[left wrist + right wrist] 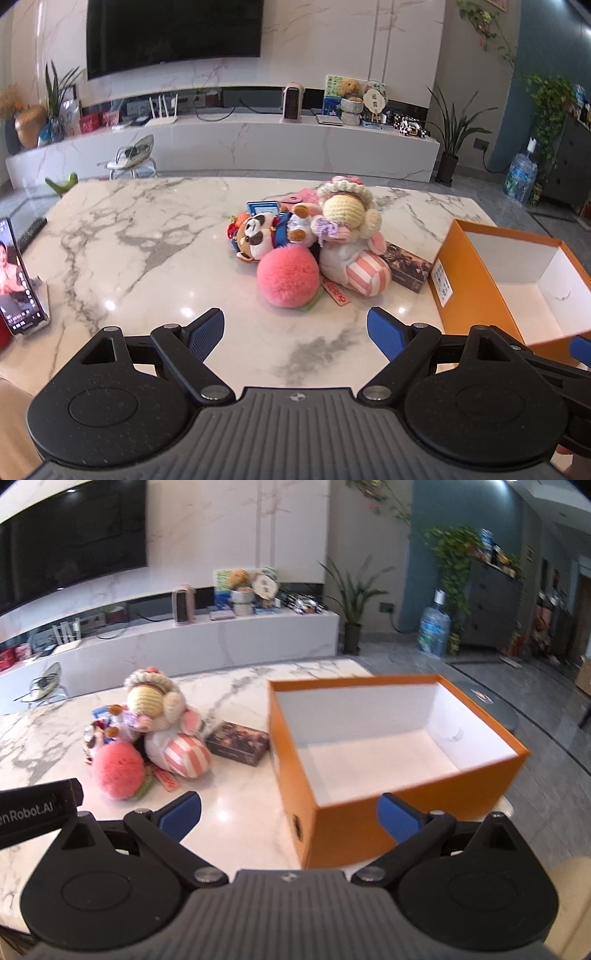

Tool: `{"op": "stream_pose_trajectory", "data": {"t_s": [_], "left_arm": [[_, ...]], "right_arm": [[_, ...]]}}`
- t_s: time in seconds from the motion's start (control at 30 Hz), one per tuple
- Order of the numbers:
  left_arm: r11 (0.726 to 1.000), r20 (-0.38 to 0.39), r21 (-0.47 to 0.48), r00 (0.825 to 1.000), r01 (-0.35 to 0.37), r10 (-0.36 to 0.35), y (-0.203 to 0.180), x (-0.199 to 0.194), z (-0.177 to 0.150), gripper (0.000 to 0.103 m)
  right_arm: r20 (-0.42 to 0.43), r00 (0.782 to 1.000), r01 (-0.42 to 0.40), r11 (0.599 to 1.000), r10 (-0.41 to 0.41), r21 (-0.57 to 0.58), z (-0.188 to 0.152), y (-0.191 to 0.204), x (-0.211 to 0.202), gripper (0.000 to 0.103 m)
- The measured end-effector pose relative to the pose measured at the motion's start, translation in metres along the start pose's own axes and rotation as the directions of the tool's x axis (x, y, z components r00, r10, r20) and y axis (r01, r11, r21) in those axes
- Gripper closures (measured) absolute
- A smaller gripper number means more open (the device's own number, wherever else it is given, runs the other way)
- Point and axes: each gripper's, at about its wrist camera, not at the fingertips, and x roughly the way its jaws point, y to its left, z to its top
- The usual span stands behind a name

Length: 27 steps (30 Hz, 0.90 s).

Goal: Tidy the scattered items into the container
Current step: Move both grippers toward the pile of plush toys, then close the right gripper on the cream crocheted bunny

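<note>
A pile of toys lies mid-table: a pink fluffy ball (288,275) (117,771), a panda plush (258,232), a crochet doll (347,212) (149,698) on a pink-striped plush (365,271) (184,755), and a dark card box (406,266) (238,743). An open orange box (476,291) (343,812) with a white inside stands to the right; nothing shows in it. My left gripper (295,332) is open, near the table's front edge, short of the pink ball. My right gripper (288,816) is open in front of the orange box's near corner.
A phone (16,277) on a stand shows a video at the table's left edge, beside a remote (31,232). The marble table (147,236) ends just right of the orange box. A TV console, plants and a water bottle stand beyond.
</note>
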Motion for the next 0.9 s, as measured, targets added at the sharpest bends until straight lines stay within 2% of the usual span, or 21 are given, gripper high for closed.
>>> {"op": "stream_pose_trajectory", "data": {"t_s": [0.13, 0.2, 0.33, 0.4, 0.53, 0.57, 0.63, 0.67, 0.77, 0.8, 0.9], "left_arm": [[1.000, 0.026, -0.010, 0.999, -0.023, 0.024, 0.013, 0.006, 0.007, 0.003], [0.999, 0.042, -0.006, 0.999, -0.034, 0.035, 0.016, 0.009, 0.010, 0.003], [0.999, 0.055, -0.003, 0.997, -0.047, 0.047, 0.022, 0.017, 0.018, 0.003], [0.999, 0.057, 0.002, 0.998, -0.042, 0.042, 0.023, 0.021, 0.020, 0.003], [0.999, 0.054, 0.024, 0.998, -0.047, 0.046, 0.026, 0.031, 0.025, 0.003], [0.998, 0.054, 0.034, 0.997, -0.050, 0.048, 0.026, 0.034, 0.026, 0.006], [0.997, 0.054, 0.052, 0.997, -0.062, 0.059, 0.026, 0.041, 0.027, 0.028], [0.996, 0.051, 0.057, 0.997, -0.063, 0.060, 0.027, 0.045, 0.028, 0.032], [0.997, 0.047, 0.062, 0.998, -0.051, 0.049, 0.030, 0.057, 0.032, 0.033], [0.997, 0.048, 0.060, 0.998, -0.045, 0.042, 0.031, 0.060, 0.033, 0.031], [0.999, 0.041, 0.042, 0.999, -0.022, 0.020, 0.036, 0.071, 0.040, 0.016]], "right_arm": [[0.040, 0.998, -0.054, 0.998, 0.056, -0.044, 0.005, 0.015, 0.005, 0.002], [0.050, 0.996, -0.073, 0.995, 0.076, -0.067, 0.006, 0.022, 0.008, 0.005], [0.035, 0.992, -0.115, 0.989, 0.119, -0.095, 0.011, 0.034, 0.018, 0.009], [0.024, 0.991, -0.131, 0.986, 0.134, -0.106, 0.013, 0.039, 0.024, 0.024], [-0.007, 0.990, -0.143, 0.983, 0.143, -0.116, 0.017, 0.046, 0.040, 0.037], [-0.010, 0.990, -0.140, 0.983, 0.140, -0.121, 0.018, 0.048, 0.043, 0.044], [-0.009, 0.992, -0.129, 0.983, 0.129, -0.133, 0.020, 0.051, 0.049, 0.053], [-0.007, 0.992, -0.122, 0.983, 0.122, -0.139, 0.021, 0.052, 0.053, 0.058], [-0.015, 0.989, -0.145, 0.978, 0.144, -0.148, 0.027, 0.057, 0.065, 0.058], [-0.016, 0.988, -0.156, 0.977, 0.155, -0.145, 0.029, 0.059, 0.068, 0.057], [-0.020, 0.984, -0.179, 0.974, 0.178, -0.139, 0.036, 0.063, 0.081, 0.043]]}}
